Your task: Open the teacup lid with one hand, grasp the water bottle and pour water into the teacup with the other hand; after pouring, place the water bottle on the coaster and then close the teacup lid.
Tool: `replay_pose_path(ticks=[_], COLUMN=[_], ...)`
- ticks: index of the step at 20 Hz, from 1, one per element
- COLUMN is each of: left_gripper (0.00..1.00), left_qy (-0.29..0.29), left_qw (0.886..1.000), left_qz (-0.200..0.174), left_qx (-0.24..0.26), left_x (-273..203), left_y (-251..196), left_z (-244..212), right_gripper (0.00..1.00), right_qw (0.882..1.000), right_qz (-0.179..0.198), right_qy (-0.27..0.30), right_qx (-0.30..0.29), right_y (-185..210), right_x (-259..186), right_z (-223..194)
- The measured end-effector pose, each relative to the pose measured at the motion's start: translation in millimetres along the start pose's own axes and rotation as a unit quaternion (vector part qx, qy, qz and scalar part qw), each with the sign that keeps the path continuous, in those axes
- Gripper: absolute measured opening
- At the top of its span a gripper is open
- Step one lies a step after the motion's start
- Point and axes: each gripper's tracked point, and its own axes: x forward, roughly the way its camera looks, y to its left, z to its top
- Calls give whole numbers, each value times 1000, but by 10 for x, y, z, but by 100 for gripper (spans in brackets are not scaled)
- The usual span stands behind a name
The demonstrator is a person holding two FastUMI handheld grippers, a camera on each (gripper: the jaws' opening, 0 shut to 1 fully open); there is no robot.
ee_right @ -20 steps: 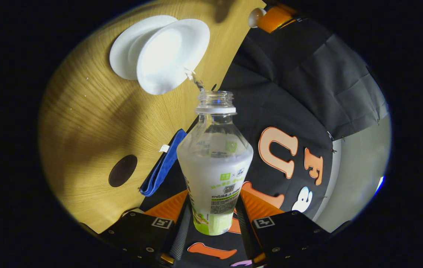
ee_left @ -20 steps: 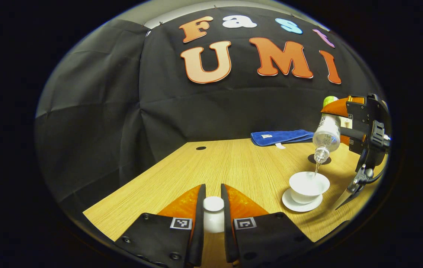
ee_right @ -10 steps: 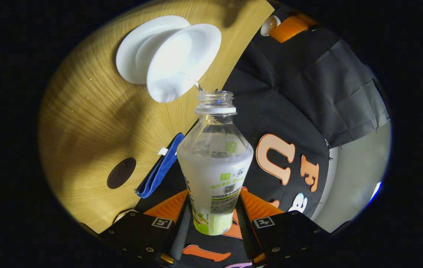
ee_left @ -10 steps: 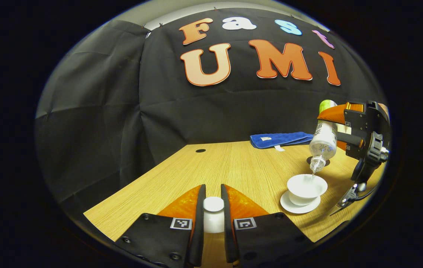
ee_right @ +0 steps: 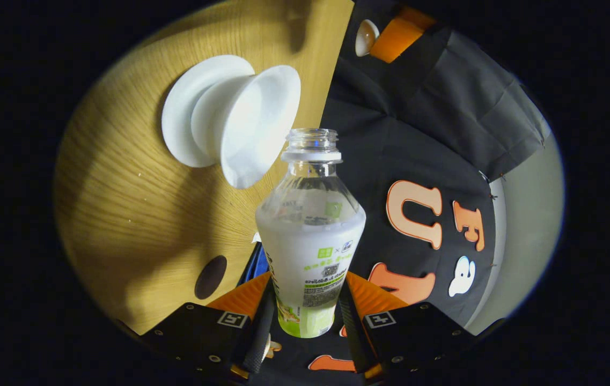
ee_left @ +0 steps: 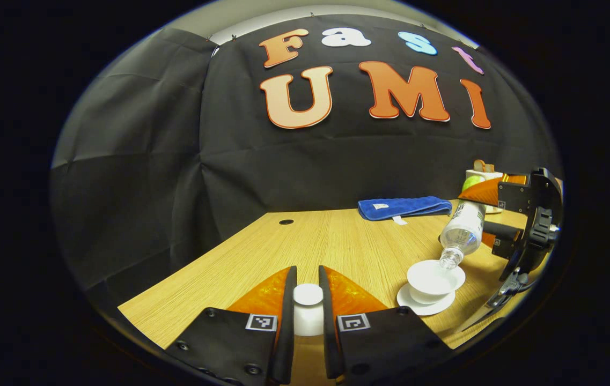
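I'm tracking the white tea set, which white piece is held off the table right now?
The teacup lid, between the left gripper's jaws; teacup and saucer stay on the table.

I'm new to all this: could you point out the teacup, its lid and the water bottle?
teacup (ee_left: 435, 275): left gripper view, on its white bowl.
lid (ee_left: 308, 294): left gripper view, on its round knob.
water bottle (ee_right: 310, 236): right gripper view, on its body.

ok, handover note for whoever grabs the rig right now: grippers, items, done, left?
Left gripper: shut on the white ceramic teacup lid, held above the wooden table.
Right gripper: shut on the clear plastic water bottle, tilted with its mouth at the rim of the white teacup on its white saucer.
Dark round coaster lies bare.
Done: lid off, bottle grasped, tipped over the cup.
Left: finish pouring, bottle onto coaster, lid back on.
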Motion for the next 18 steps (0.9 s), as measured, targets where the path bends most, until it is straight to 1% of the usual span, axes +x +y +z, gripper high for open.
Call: replay_pose_path(ticks=[3, 4, 5, 7, 9, 12, 15, 16, 17, 18], left_gripper=[27, 27, 27, 27, 27, 27, 27, 27, 27, 27], left_qy=[-2, -3, -3, -3, -5, -12, -19, -22, -24, -27], left_qw=[1000, 1000, 1000, 1000, 1000, 1000, 1000, 1000, 999, 999], left_qz=[-3, -4, -6, -9, -12, -17, -20, -21, -22, -23], left_qx=[-3, -5, -6, -7, -10, -11, -10, -10, -9, -9], left_x=[-4, -4, -4, 16, 30, 24, 8, 14, 16, 13], left_y=[-39, -56, -79, -124, -167, -248, -317, -338, -362, -384], left_z=[26, 44, 51, 63, 91, 155, 219, 244, 256, 281], right_gripper=[64, 64, 64, 65, 65, 65, 65, 65, 67, 65], right_qw=[996, 993, 988, 979, 967, 947, 921, 910, 898, 884], right_qz=[31, 49, 60, 70, 80, 80, 69, 67, 64, 60], right_qy=[5, 8, 7, 2, -4, 0, 8, 15, 21, 26], right_qx=[81, 112, 141, 191, 242, 312, 383, 408, 435, 463], right_y=[167, 230, 247, 233, 214, 135, 59, 51, 41, 20], right_x=[6, 4, 4, -42, -53, -38, 22, 46, 74, 101], right_z=[-28, -26, -14, 26, 39, -32, -168, -248, -339, -416])
